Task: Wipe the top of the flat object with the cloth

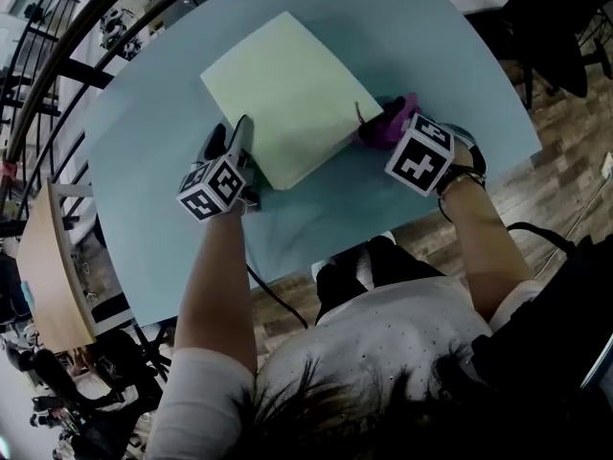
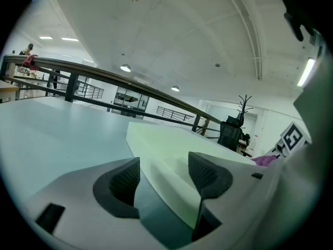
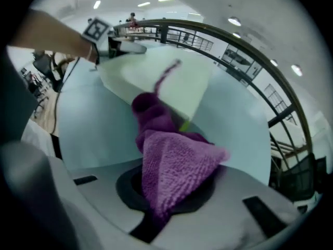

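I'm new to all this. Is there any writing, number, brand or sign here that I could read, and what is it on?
None: no words, numbers or brands are readable.
Left gripper cube: black-and-white square markers only, no letters.
Right gripper cube: the same.
Flat object, cloth, table: no print visible.

Left hand-held gripper (image 2: 164,177): low, near level, jaws wide apart, gripping nothing; bare forearm (image 1: 218,276) stretched forward.
Right hand-held gripper (image 3: 171,189): tipped steeply down, jaws clamped on purple terry cloth (image 3: 174,163); forearm (image 1: 479,242) extended.
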`<state>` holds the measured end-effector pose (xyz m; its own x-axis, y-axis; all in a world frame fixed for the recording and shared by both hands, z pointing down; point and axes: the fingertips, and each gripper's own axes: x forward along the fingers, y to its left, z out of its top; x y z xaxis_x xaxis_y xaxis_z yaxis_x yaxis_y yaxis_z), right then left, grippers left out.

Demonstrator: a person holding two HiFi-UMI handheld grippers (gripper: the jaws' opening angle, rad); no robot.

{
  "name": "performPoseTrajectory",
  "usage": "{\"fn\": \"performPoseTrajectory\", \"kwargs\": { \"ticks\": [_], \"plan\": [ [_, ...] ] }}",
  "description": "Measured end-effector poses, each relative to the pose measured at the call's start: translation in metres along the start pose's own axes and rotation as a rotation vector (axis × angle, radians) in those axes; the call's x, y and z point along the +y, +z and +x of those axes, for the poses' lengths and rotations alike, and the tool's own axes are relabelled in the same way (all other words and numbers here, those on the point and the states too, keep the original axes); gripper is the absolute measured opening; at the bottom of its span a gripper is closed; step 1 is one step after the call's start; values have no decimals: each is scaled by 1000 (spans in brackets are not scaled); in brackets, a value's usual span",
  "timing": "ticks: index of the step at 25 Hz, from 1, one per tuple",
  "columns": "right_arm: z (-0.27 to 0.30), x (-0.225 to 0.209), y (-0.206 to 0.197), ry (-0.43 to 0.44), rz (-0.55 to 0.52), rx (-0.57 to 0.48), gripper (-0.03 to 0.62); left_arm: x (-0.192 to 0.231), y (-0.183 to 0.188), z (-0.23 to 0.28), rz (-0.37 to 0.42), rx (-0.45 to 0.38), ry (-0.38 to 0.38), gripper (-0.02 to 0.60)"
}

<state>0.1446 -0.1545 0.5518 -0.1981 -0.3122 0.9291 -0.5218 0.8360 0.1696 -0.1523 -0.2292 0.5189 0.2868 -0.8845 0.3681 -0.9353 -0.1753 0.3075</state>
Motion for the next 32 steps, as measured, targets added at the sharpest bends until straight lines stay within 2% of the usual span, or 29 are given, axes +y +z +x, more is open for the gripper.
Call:
{"fn": "performPoseTrajectory", "kwargs": {
  "ticks": [1,2,4,5,8,10,13,15,17,20,24,28,32],
  "plan": [
    [4,0,-12,-33,48,14,31,1,0,-4,-2,0,-9,287],
    [3,2,-17,-43,137,-19,31,1,1,-7,-2,0,-26,287],
    [-7,6,-9,-39,320,-134,31,1,4,-13,-16,-7,-85,287],
    [-15,6,-2,-48,375,-190,31,1,6,-18,-40,-11,-119,285],
    [-49,5,17,-132,469,-345,31,10,1,-49,-168,-38,-178,182],
    [-79,7,28,-179,572,-482,31,17,2,-77,-246,-73,-229,104],
    [-126,15,48,-148,790,-748,28,11,22,-117,-310,-124,-364,0],
    [-149,24,59,-102,890,-899,28,6,34,-147,-288,-143,-420,0],
    [-168,31,71,-82,900,-992,26,-8,45,-175,-222,-145,-487,0],
    [-192,45,87,-88,858,-1041,28,-28,56,-215,-113,-134,-564,0],
    [-217,61,100,-118,827,-1050,28,-25,66,-254,-94,-132,-559,0],
    [-222,77,100,-162,768,-1012,28,-23,64,-278,-21,-135,-581,0],
    [-239,88,113,-229,705,-990,28,-8,76,-292,-6,-159,-547,0]
  ]
}}
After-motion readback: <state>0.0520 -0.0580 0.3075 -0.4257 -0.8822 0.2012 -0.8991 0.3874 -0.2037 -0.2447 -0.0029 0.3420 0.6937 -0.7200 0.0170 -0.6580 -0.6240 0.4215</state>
